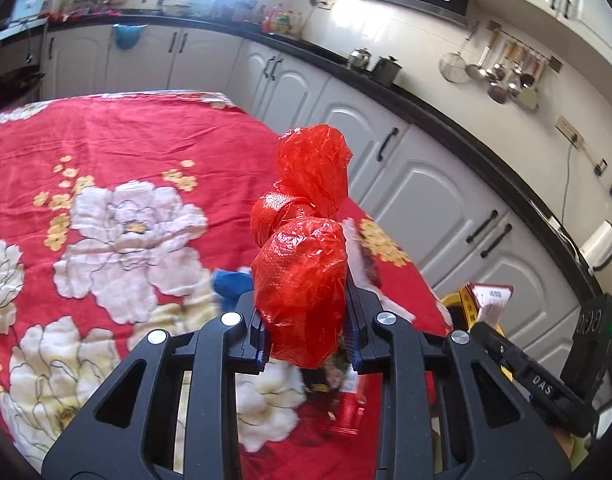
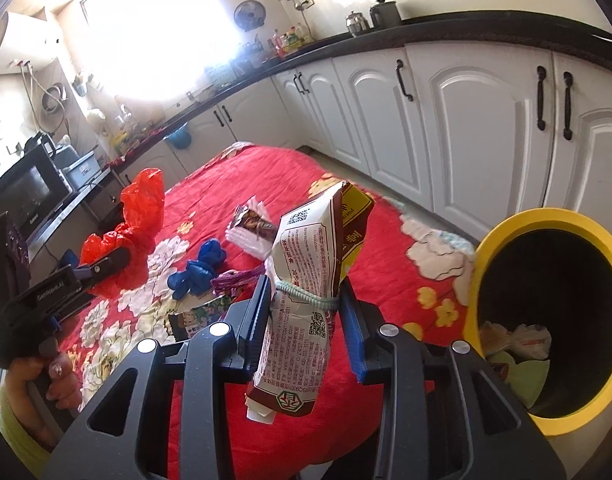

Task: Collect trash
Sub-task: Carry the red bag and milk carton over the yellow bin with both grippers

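Red plastic bag (image 1: pixel 306 264) pinched in left tongs (image 1: pixel 307 332), tied snack packet (image 2: pixel 306 296) pinched in right tongs (image 2: pixel 306 320), beside yellow bin (image 2: pixel 545 216)

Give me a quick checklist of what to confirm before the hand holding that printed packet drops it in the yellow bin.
1. Right gripper holds the tied snack packet: ok.
2. Yellow bin mouth faces the packet, unblocked: ok.
3. Room inside the bin: ok, only some wrappers at the bottom.
4. Packet already above the opening: not ok, it hangs left of the rim.
5. Left gripper secure on the red plastic bag: ok.
6. Packet's green tie holding firm: cannot tell.
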Motion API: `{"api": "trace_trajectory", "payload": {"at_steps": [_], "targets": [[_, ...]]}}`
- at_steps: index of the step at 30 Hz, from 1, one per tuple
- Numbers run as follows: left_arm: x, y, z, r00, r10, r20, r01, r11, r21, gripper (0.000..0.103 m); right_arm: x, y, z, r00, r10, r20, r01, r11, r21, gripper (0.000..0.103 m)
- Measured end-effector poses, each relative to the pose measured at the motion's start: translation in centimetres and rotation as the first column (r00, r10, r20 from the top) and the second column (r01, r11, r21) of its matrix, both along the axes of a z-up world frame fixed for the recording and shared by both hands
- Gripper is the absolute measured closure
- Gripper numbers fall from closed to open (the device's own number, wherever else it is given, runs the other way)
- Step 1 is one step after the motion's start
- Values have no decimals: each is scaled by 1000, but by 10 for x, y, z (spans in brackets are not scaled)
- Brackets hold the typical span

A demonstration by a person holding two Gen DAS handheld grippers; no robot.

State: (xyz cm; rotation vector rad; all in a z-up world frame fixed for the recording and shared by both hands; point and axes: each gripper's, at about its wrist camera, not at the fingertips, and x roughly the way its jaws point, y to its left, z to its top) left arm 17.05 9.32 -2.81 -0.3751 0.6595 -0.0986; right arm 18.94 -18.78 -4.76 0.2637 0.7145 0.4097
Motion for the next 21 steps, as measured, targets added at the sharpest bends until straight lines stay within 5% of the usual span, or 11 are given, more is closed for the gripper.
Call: {"api": "trace_trajectory", "payload": {"at_steps": [21], "targets": [[-11,-98,-2,977,-214,11,212,973,88,82,-13,-67,22,990,-124,72,123,992,26,70]]}}
